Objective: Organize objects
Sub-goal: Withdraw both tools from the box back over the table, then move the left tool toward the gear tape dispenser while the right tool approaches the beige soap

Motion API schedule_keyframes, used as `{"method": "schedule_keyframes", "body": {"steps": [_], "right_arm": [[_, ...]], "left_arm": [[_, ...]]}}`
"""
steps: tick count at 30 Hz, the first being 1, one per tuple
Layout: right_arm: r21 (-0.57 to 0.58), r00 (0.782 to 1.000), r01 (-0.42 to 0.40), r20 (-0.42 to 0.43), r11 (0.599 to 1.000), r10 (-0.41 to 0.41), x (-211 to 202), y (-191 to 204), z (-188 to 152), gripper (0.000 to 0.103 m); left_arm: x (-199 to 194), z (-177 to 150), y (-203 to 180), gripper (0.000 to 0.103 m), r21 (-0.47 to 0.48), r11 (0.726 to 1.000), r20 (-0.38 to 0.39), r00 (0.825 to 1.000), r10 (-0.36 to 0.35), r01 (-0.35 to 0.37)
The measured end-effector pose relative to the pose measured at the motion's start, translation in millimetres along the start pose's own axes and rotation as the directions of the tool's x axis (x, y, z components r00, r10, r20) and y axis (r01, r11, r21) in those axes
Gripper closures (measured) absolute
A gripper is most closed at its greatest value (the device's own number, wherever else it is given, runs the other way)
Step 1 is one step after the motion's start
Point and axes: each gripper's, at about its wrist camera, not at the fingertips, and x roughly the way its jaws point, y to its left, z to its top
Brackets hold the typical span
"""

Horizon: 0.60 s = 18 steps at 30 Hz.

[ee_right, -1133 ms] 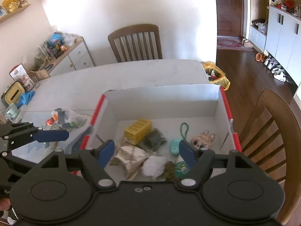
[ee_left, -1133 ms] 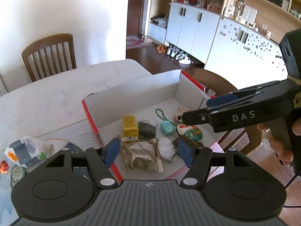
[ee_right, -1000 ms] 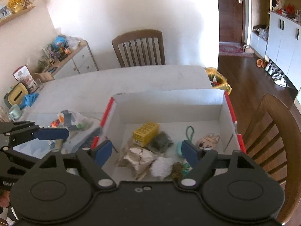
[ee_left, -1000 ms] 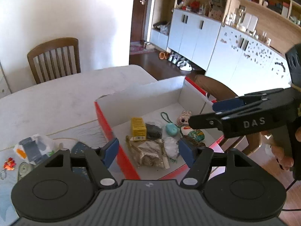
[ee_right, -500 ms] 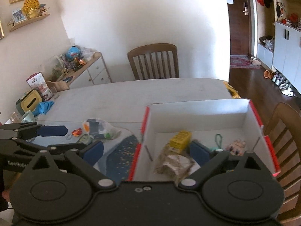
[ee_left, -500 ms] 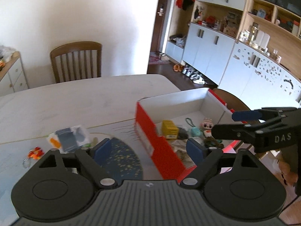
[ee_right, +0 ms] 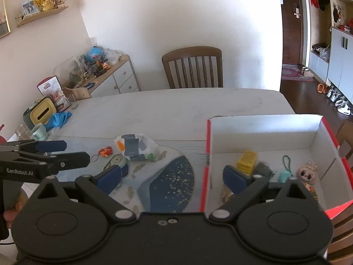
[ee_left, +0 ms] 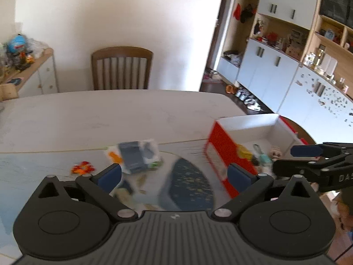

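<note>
A red cardboard box (ee_right: pixel 264 130) with a white inside stands at the table's right end; its red side (ee_left: pixel 220 145) faces the left wrist view. In it lie a yellow packet (ee_right: pixel 247 159), a dark pouch (ee_right: pixel 263 170), a teal keychain (ee_right: pixel 284 174) and a small doll (ee_right: pixel 307 172). Left of the box, on a blue-and-white mat (ee_right: pixel 169 183), lie a clear bag with grey contents (ee_right: pixel 134 146), an orange trinket (ee_right: pixel 106 150) and a tin (ee_right: pixel 115 162). My left gripper (ee_left: pixel 174 174) hangs above the mat, jaws opening, empty. My right gripper (ee_right: pixel 172 175) stands open and empty by the box's left wall.
A wooden chair (ee_right: pixel 192 66) stands at the table's far side, another (ee_right: pixel 344 137) at the right behind the box. At the table's left end are a yellow tissue box (ee_right: pixel 42 112), a mug (ee_right: pixel 39 131) and a blue cloth (ee_right: pixel 59 118). A cluttered sideboard (ee_right: pixel 114 75) lines the left wall.
Both grippers have drawn back and swung left from over the box, which now lies to the right. Both pairs of jaws have widened. The loose items on the mat have come into view.
</note>
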Motion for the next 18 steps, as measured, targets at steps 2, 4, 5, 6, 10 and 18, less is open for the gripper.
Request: {"method": "schedule_keyframes", "body": {"steps": [2, 4, 5, 6, 10, 18], "right_arm": [[-0.005, 1.0, 0.004, -0.004, 1.0, -0.004, 7, 7, 1, 0.005], [-0.006, 1.0, -0.002, -0.012, 1.0, 0.001, 15, 13, 3, 0.005], [-0.008, 1.0, -0.002, -0.016, 1.0, 0.002, 19, 16, 4, 0.005], [-0.013, 1.0, 0.0, -0.019, 1.0, 0.0, 24, 19, 5, 0.005], [-0.03, 0.999, 0.013, -0.037, 0.999, -0.014, 44, 29, 7, 0.005], [-0.057, 0.996, 0.019, -0.09, 0.998, -0.024, 83, 48, 1, 0.005]], "left_arm": [[0, -2, 12, 0.0, 0.016, 1.0, -0.004, 1.0, 0.021, -0.021], [3, -3, 25, 0.0, 0.029, 0.999, -0.019, 0.999, 0.038, -0.037], [4, -4, 31, 0.0, 0.032, 0.999, -0.028, 0.999, 0.034, -0.033], [5, -5, 39, 0.0, 0.031, 0.999, -0.032, 0.999, 0.032, -0.031], [12, -9, 68, 0.0, 0.0, 0.999, -0.039, 0.998, 0.04, -0.041], [35, -22, 110, 0.0, -0.012, 0.998, -0.052, 0.997, 0.059, -0.059]]}}
